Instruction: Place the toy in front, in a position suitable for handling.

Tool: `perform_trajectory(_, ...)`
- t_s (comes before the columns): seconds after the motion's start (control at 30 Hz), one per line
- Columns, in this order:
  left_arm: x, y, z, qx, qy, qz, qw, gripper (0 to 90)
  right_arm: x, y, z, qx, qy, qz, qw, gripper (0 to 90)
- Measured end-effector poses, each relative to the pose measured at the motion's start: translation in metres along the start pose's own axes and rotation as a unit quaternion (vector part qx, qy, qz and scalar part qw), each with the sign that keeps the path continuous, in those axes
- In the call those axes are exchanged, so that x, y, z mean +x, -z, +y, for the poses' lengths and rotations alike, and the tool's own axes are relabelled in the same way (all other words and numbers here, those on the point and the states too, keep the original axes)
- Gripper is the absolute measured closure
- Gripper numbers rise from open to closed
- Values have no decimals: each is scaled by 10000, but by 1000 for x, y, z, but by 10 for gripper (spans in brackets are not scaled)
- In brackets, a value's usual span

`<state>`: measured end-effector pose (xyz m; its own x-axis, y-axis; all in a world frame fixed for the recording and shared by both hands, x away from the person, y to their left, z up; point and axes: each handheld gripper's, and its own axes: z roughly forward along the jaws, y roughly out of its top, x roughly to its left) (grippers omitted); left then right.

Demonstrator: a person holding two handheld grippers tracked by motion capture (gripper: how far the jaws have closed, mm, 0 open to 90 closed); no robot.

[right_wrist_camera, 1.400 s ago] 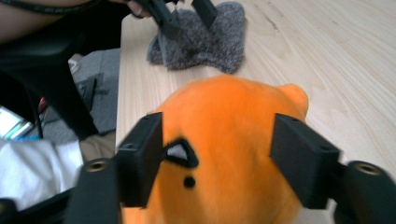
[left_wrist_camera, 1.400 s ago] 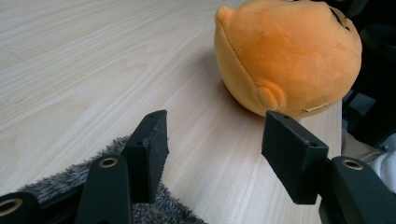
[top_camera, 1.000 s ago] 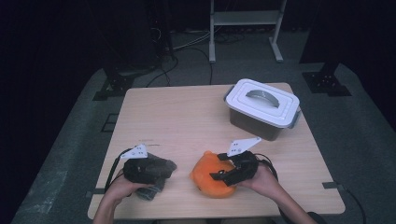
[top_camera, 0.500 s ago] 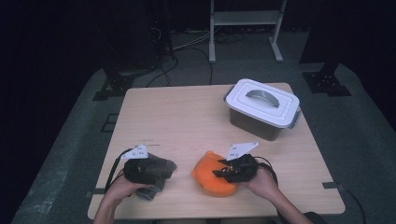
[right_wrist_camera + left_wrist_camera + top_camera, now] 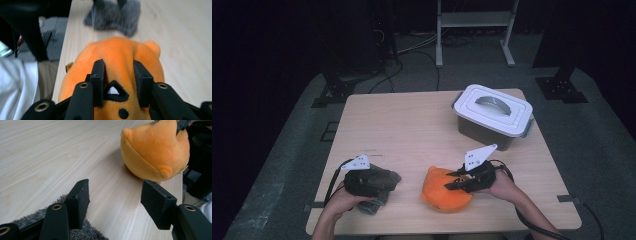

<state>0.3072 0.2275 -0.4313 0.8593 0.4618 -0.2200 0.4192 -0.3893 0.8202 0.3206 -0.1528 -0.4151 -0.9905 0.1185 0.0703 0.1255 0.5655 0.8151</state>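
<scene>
Worktop [image 5: 412, 125] of pale wood was seen from above, with two soft toys near its front edge. An orange plush [image 5: 444, 189] lay front and centre-right, and the right gripper [image 5: 458, 182] was laid on it from the right. In the right gripper view the jaws had just been closing and were pinched on a fold of the orange plush [image 5: 120, 57], beside a black triangle [image 5: 114, 91] stitched on it.

A grey plush [image 5: 379, 181] lay to the left, well apart from the orange one. The left gripper [image 5: 389, 180] was rested on top of it. In the left gripper view the left gripper [image 5: 115, 202] had its jaws spread about halfway, with bare worktop [image 5: 50, 152] between them; grey fur [image 5: 82, 232] was seen under the near jaw, but whether it was caught could not be told for certain. The orange plush [image 5: 152, 150] was seen ahead of those jaws, apart from them.

A lidded white box [image 5: 493, 115] with a grey handle stood at the back right of the worktop, away from both hands.
</scene>
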Motion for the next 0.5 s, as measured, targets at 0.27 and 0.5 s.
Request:
perform_trajectory(0.27,0,0,0,8,3,1,10000,384,-6,4,-5,-257,-378,-17,9990,455)
perform_trajectory(0.5,0,0,0,-1,5,2,10000,376,-5,7,0,-381,-440,-18,9983,416)
